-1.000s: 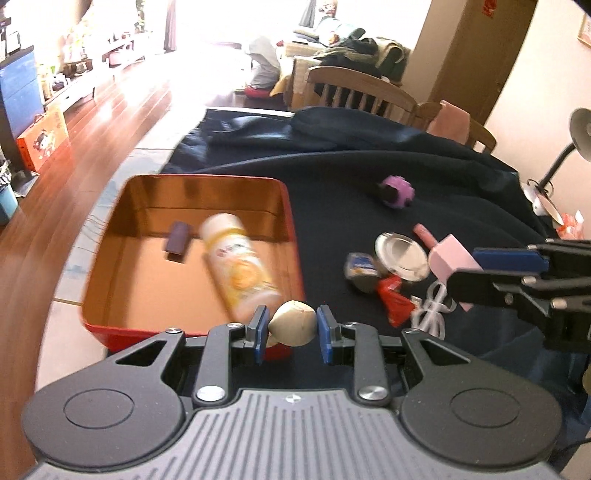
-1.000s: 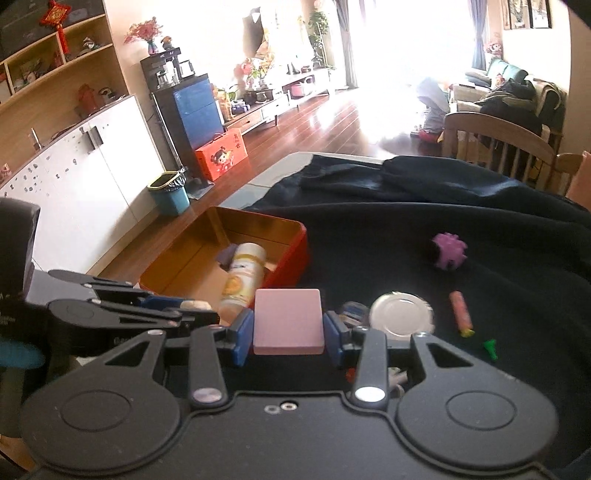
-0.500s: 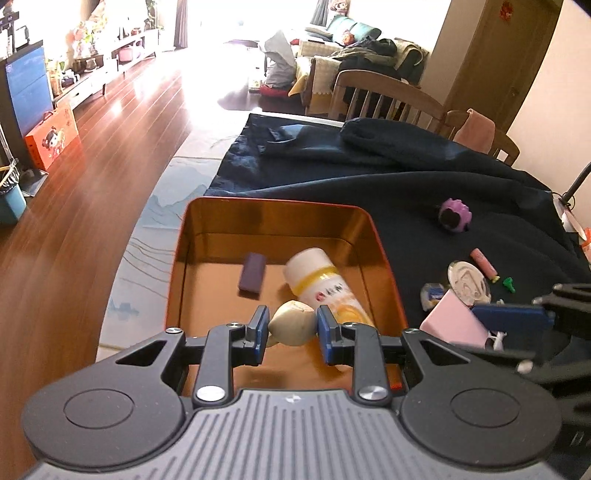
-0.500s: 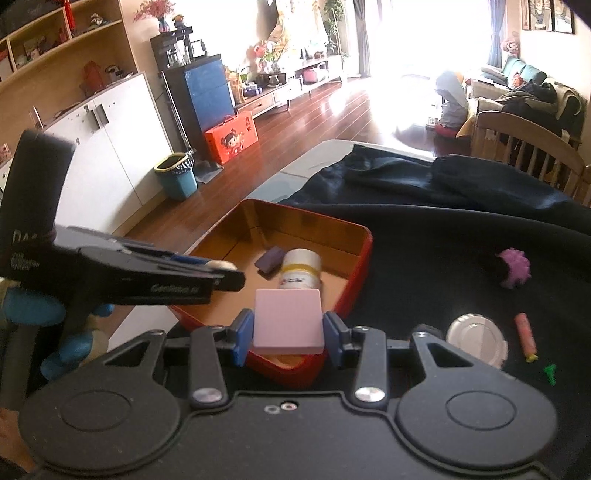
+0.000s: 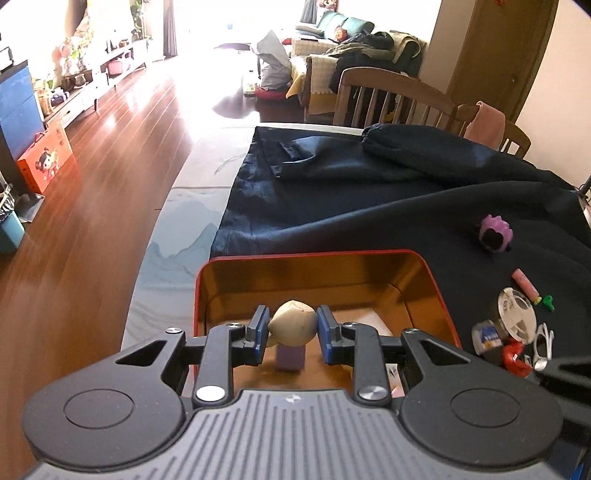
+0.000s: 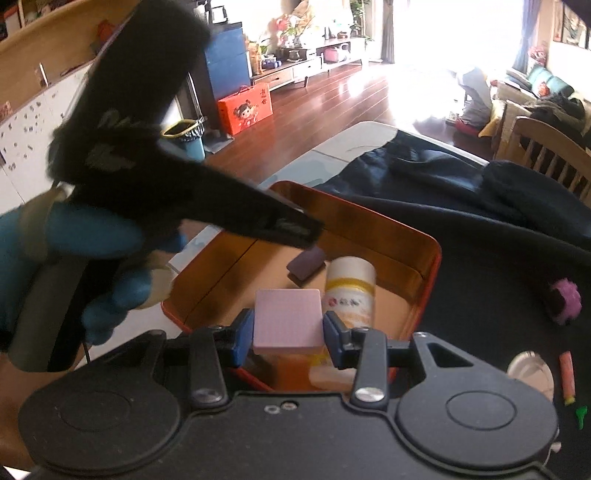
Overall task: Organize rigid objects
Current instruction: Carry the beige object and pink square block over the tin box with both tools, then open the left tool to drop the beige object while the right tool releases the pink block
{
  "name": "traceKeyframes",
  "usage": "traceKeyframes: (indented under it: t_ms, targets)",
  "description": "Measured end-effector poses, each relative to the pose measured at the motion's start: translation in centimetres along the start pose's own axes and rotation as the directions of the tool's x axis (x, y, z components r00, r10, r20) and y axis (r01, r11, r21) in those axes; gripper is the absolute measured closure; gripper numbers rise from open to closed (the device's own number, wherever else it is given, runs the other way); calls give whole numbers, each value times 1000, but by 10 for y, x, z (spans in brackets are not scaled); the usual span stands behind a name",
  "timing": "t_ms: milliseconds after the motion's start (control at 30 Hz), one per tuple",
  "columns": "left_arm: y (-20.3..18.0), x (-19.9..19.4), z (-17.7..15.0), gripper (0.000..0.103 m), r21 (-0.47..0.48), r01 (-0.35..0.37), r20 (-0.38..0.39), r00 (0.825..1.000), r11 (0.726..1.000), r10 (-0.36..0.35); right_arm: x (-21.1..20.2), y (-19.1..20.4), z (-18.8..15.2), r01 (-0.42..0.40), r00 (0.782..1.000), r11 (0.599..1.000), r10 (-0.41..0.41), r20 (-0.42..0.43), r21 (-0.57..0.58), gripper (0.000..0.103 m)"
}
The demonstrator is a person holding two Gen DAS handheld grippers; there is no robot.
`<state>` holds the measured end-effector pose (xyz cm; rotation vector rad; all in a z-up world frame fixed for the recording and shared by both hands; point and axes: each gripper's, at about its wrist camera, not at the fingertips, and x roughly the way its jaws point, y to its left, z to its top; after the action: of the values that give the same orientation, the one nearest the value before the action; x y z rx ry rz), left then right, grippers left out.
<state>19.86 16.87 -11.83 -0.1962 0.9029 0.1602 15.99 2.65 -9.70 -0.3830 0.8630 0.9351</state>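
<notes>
While one purple block [image 6: 306, 263] and one white bottle [image 6: 350, 291] lie in the red tin [image 6: 432, 258], the left claw [image 5: 291, 329] hovers over it, clamping one beige shell-like piece [image 5: 292, 322]; the right claw [image 6: 288, 332] pinches one pink block [image 6: 287, 319] at the tin's near rim.

A glossy wooden floor [image 5: 92, 177] is seen running toward a brightly lit window. An orange gift box [image 5: 44, 162] is stood on it against a blue cabinet [image 6: 227, 59], and a teal waste bin [image 6: 186, 138] is placed nearby. A wooden chair [image 5: 391, 98] is set at the far edge of the surface, with a pink cloth [image 5: 485, 122] draped over a second chair beside it. A sofa [image 5: 340, 31] piled with clothes is seen further back. White cupboards [image 6: 22, 125] are ranged along the wall.
</notes>
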Motion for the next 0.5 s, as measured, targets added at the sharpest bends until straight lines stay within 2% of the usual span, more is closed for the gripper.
traceKeyframes:
  t_ms: [500]
  targets:
    - [9,44,13,76,13,14,-70,997,1000,-13,52,12,7,11,996,999,-14,-91,-42,63]
